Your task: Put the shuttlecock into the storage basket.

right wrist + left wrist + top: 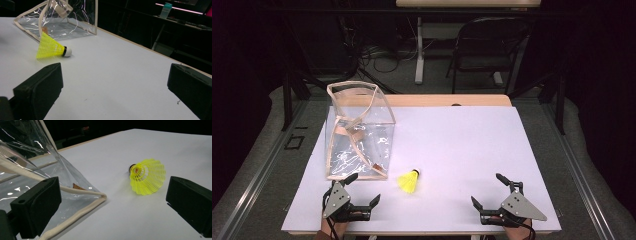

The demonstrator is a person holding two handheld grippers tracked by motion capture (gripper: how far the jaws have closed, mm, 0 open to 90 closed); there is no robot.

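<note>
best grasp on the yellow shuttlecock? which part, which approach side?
Probably the skirt near its narrow end. The shuttlecock lies on its side on the white table, cork pointing away from the person, beside the clear bag. The left gripper is nearest, open; come from the near side, low, fingers straddling the cone. The mesh looks flexible, so squeeze lightly.

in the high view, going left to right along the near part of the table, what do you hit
left gripper → yellow shuttlecock → right gripper. The clear bag sits farther back, above the left gripper, so it is left out of the order.
</note>
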